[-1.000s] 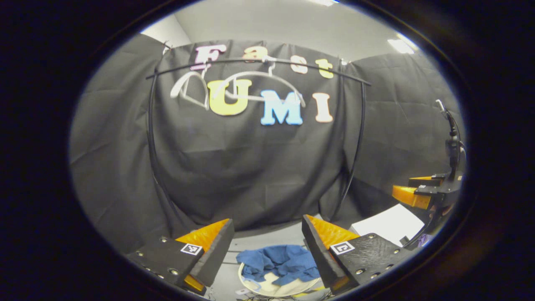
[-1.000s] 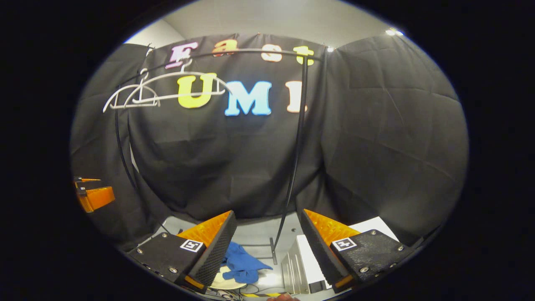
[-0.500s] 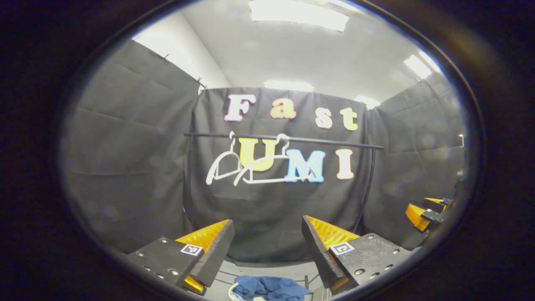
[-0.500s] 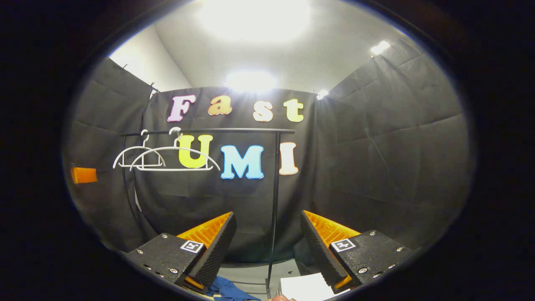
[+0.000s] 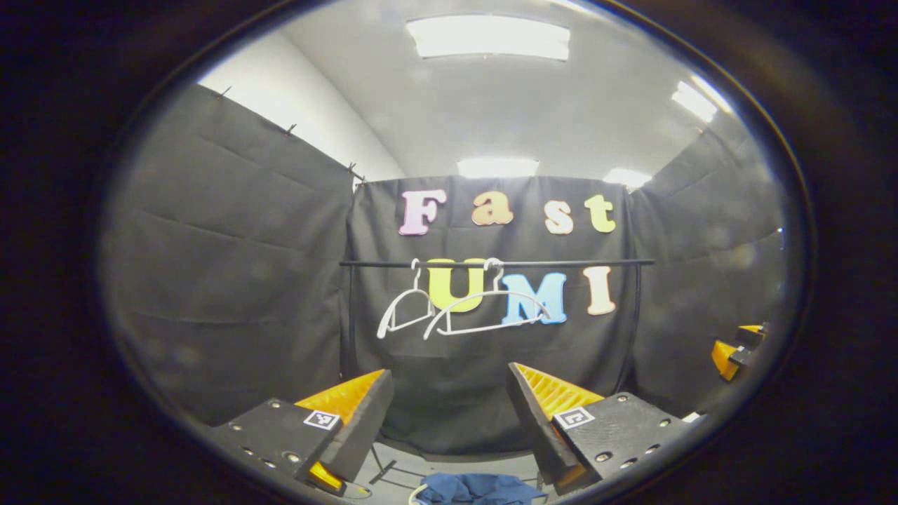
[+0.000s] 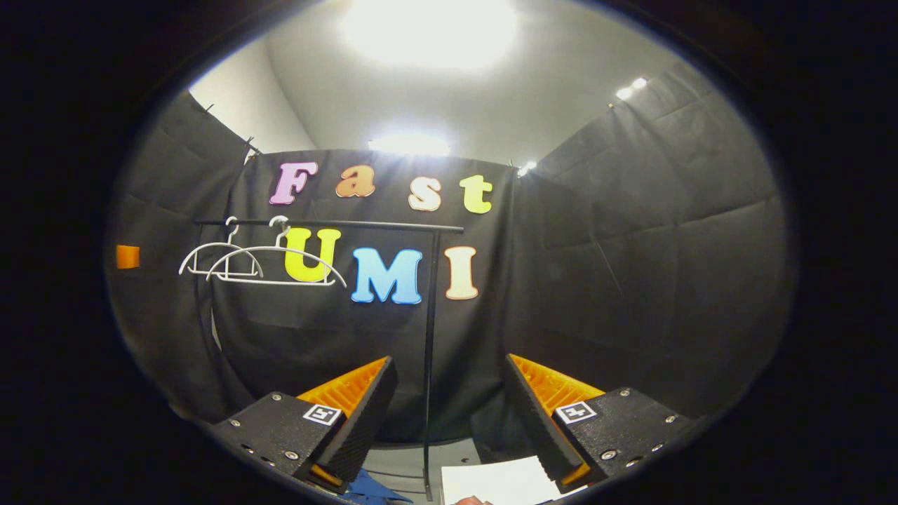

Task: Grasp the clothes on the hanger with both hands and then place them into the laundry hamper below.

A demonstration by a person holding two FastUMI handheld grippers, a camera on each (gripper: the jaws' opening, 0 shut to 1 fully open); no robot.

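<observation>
Grippers, left [image 5: 449, 410] and right [image 6: 449, 407], I'm holding spread wide, gripping nothing. Blue clothes [image 5: 477, 487] are lying below my left fingers; two bare hangers [image 5: 463, 312] are hanging on the rail [image 5: 561, 264] ahead.

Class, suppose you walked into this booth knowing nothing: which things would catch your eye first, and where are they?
Two bare white plastic hangers hang side by side on the thin black rail against the back wall. Low down, a crumpled blue garment lies below the open left hand-held gripper. Bright ceiling light panels glare overhead.
</observation>
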